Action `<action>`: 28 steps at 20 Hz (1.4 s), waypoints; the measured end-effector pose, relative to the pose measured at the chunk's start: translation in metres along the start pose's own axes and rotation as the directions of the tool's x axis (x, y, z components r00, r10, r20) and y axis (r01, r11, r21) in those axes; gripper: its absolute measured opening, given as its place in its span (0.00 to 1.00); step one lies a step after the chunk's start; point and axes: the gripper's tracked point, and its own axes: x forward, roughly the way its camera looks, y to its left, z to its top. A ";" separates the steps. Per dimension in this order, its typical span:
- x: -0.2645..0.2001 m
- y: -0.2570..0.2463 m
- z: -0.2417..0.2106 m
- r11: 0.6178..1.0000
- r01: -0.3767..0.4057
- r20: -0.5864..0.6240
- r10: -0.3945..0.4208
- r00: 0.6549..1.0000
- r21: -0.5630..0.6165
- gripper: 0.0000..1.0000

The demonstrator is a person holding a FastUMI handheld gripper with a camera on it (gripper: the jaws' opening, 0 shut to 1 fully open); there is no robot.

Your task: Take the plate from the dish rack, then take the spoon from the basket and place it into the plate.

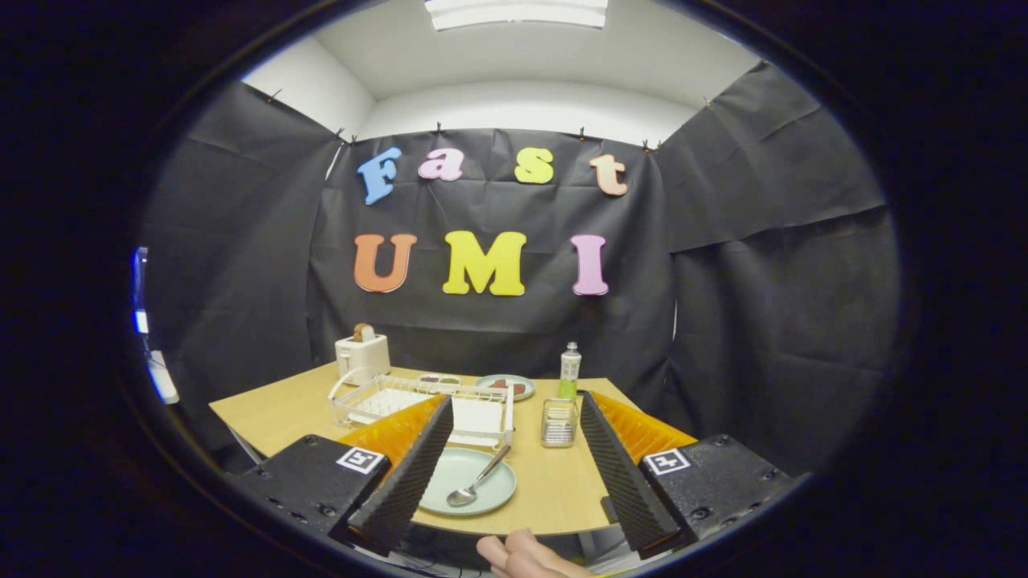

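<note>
A pale green plate (470, 482) lies on the wooden table (554, 490) near its front edge, between my fingers. A metal spoon (479, 480) rests in it, bowl toward me, handle leaning on the far rim. Beyond the plate stands the white wire dish rack (418, 401). To the rack's right sits a small metal mesh basket (559, 422). My gripper (514, 461) is open and held back above the table's near edge, with nothing between its fingers (414, 474).
A white toaster (362, 353) stands at the far left corner. A second plate (506, 386) with food and a small dish (439, 380) lie behind the rack. A green bottle (569, 371) stands behind the basket. A person's hand (522, 555) shows below the table edge.
</note>
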 end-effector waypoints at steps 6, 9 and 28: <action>0.001 -0.031 -0.012 1.000 0.020 -0.006 -0.020 1.000 0.010 1.00; 0.001 -0.036 -0.017 1.000 0.014 -0.016 -0.014 1.000 0.021 1.00; -0.001 -0.050 -0.019 0.995 0.051 -0.002 -0.051 0.999 0.090 1.00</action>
